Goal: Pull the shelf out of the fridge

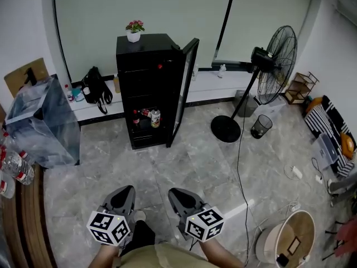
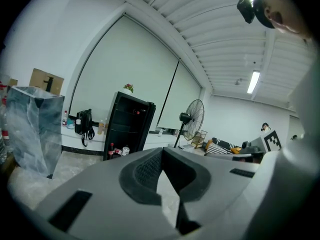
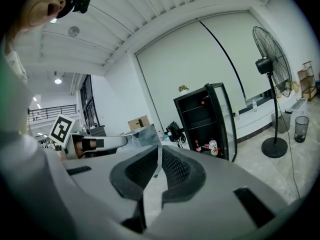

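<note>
Both tools were low in the head view, in front of me over the tiled floor (image 1: 195, 161), well short of the fridge (image 1: 146, 52). Left tool (image 1: 128, 190) was clenched, nothing btw its jaws; its own view showed the pads (image 2: 145, 171) closed w/ only floor beyond. Right tool (image 1: 174, 192) was likewise clenched and empty, pads (image 3: 175, 166) together. The marker cubes faced up at me.

The black fridge stood against the far wall w/ its glass door (image 1: 187, 85) swung open to the right. The shelf (image 3: 206, 123) sat inside the fridge, mid height, fully in; looked bare, though the interior was dark. On the level below stood a few drinks: two dark bottles (image 1: 135, 118) and a pale can (image 1: 155, 118), close together near the front. A small red spot (image 1: 160, 67) showed near the top; couldn't tell what it was. On the fridge roof sat a white pot (image 1: 133, 36) holding pink flowers.

Left of the fridge, a black bag (image 1: 96, 85) rested on the low ledge w/ some small bottles beside it. Nearer me on the left stood a big clear plastic bag (image 1: 42, 121), contents unclear. Right of the fridge: a standing fan (image 1: 273, 66), and a dark mesh bin (image 1: 261, 126) just beside its base. At bottom right was a round white basket (image 1: 266, 243) w/ a couple of dark items in it.
</note>
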